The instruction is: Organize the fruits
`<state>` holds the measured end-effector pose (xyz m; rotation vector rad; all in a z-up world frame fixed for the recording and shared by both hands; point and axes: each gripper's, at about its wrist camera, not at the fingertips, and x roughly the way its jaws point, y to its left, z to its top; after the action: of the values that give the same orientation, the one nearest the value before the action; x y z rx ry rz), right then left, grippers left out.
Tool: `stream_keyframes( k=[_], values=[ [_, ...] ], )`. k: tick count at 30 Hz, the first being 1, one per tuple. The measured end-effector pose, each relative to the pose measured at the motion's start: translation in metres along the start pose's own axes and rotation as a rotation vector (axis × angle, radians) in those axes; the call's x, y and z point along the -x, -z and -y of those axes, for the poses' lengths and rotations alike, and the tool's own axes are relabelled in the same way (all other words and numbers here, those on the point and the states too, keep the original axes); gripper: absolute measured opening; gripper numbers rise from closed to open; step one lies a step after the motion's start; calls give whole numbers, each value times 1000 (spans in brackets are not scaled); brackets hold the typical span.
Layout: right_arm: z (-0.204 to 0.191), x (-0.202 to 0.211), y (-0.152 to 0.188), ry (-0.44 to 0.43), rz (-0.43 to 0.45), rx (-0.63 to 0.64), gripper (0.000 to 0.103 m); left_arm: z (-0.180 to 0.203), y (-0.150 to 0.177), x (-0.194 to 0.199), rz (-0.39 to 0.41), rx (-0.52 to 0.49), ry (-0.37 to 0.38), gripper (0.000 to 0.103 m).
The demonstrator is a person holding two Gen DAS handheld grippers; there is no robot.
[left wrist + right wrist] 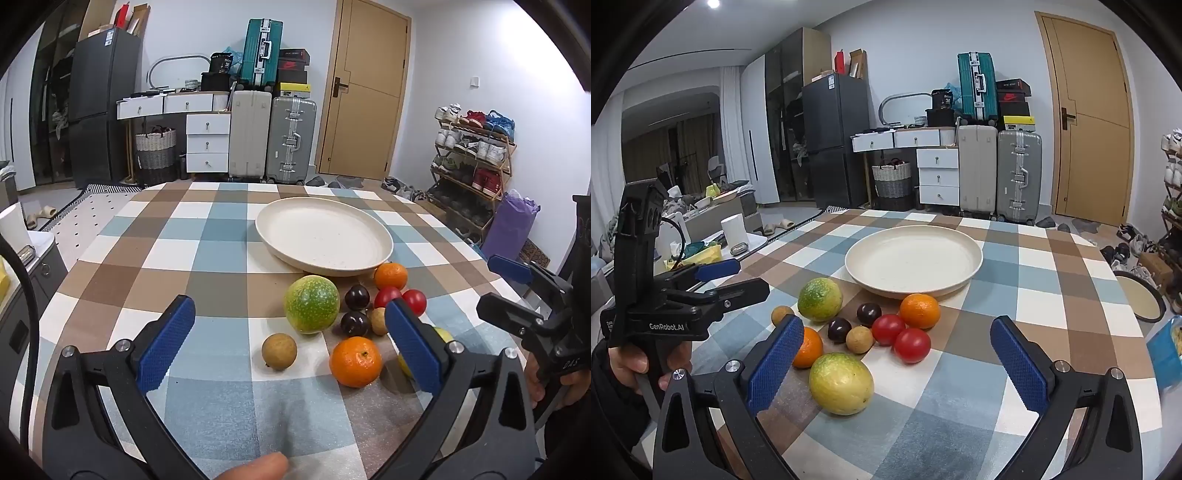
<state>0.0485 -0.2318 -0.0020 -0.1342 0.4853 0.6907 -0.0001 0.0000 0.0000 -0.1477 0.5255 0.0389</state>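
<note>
A cream plate [325, 236] [912, 260] sits empty on the checked table. In front of it lies a cluster of fruit: a green passion fruit [311, 305] [820, 299], a yellow-green one [841, 383], two oranges [355, 362] [390, 275], two red tomatoes [912, 345], two dark plums [355, 323], two brown longans [279, 351]. My left gripper [291, 341] is open and empty, just before the fruit. My right gripper [897, 363] is open and empty, with the yellow-green fruit between its fingers' line. Each gripper shows in the other's view.
The checked tablecloth [207, 229] covers the table. A blue container [1167, 350] and a round dish [1137, 299] sit off the table's right edge. Suitcases, drawers and a door stand behind.
</note>
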Motion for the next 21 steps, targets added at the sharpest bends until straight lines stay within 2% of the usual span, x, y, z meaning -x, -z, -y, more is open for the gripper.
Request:
stream_keyframes(
  k=[21],
  values=[
    [2, -1, 2, -2, -13, -23, 103, 0, -6, 5, 19, -26, -7, 103]
  ],
)
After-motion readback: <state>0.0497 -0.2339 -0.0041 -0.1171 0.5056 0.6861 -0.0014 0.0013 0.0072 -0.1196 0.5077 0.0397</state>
